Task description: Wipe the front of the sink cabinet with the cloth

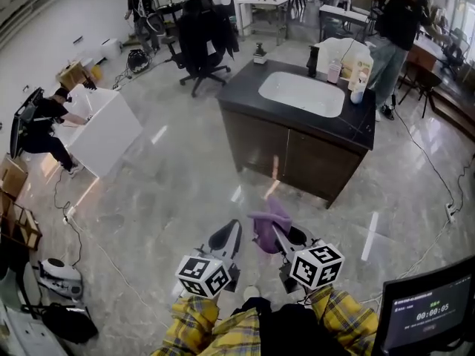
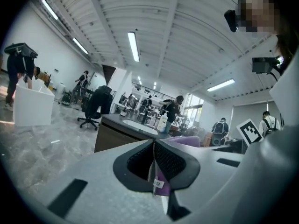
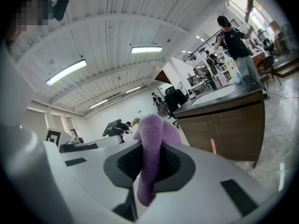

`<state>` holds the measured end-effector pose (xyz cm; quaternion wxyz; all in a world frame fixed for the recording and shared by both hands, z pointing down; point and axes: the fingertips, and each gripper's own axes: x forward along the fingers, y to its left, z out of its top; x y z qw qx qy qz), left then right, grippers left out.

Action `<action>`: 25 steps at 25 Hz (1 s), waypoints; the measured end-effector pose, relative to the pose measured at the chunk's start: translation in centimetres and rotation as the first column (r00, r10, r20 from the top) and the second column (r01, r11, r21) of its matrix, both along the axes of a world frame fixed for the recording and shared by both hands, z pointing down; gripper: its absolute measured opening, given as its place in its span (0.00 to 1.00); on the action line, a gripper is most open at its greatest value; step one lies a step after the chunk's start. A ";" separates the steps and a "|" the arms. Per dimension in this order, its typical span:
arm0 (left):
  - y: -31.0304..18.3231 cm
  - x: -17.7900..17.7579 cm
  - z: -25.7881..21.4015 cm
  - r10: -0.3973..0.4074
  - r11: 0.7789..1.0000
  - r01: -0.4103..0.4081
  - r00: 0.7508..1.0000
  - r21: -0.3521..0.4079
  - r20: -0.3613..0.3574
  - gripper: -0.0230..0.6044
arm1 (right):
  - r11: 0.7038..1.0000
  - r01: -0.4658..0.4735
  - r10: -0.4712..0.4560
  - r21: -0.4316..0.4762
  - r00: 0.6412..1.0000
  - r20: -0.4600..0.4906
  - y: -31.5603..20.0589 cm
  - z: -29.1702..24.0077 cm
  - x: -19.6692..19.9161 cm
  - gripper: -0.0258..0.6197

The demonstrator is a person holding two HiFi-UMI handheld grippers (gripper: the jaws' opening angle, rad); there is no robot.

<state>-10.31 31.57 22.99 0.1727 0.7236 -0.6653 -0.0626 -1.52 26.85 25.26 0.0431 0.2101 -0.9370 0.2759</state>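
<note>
Head view, items by size. Item one: sink cabinet (image 1: pixel 297 150), dark wood under a black top with a white basin, standing far and a little right of me, well apart from both tools; its two front doors (image 1: pixel 286 162) face me and are not yet touched. Item two: right gripper (image 1: pixel 280 232), clenched on the cloth. Item three: left gripper (image 1: pixel 228 237), near and just left of it, jaws pressed together; a small white tag (image 2: pixel 158 183) and a sliver of purple show at the seam, and I cannot tell whether a corner is nipped there. Item four: cloth (image 1: pixel 269 225), purple, bunched, standing proud of the right jaws. Handling note, my judgement: close on the doors first, keep the clench firm, lead with the fabric so no jaw scrapes the wood, then overlap strokes across both doors.
</note>
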 end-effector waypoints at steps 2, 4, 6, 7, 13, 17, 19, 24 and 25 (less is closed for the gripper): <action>-0.1 -1.3 0.2 0.011 1.000 -0.011 1.000 -0.005 0.009 0.05 | 1.000 -0.012 0.012 -0.001 1.000 0.007 -0.3 0.1 -1.5 0.10; 0.0 -3.0 0.4 0.015 1.000 -0.015 1.000 -0.010 0.007 0.05 | 1.000 -0.021 0.021 -0.009 1.000 0.014 -0.4 0.4 -3.2 0.10; 0.0 -4.6 0.6 0.020 1.000 -0.019 1.000 -0.015 0.010 0.05 | 1.000 -0.024 0.024 -0.010 1.000 0.018 -0.2 0.5 -4.8 0.10; 0.0 -5.2 0.7 0.025 1.000 -0.025 1.000 -0.016 0.013 0.05 | 1.000 -0.027 0.027 -0.008 0.999 0.018 -0.1 0.5 -5.4 0.10; -0.4 -7.9 1.5 0.066 0.998 -0.065 0.998 -0.024 0.019 0.05 | 0.998 -0.069 0.069 -0.012 0.998 0.012 -0.6 1.2 -7.7 0.10; -1.4 -9.0 2.7 0.067 0.997 -0.067 0.998 -0.041 0.005 0.05 | 0.997 -0.077 0.077 -0.019 0.997 -0.015 -1.4 2.1 -8.3 0.10; -2.1 -9.7 2.9 0.065 0.997 -0.065 0.998 -0.044 0.003 0.05 | 0.997 -0.082 0.081 -0.015 0.996 -0.025 -2.1 2.2 -8.8 0.10; -4.3 -11.4 2.6 0.075 0.997 -0.074 0.996 -0.037 0.039 0.05 | 0.997 -0.075 0.074 -0.011 0.997 -0.032 -4.3 1.9 -10.7 0.10; -4.8 -11.8 2.5 0.077 0.997 -0.075 0.996 -0.033 0.045 0.05 | 0.998 -0.067 0.067 -0.005 0.997 -0.030 -4.8 1.7 -11.3 0.10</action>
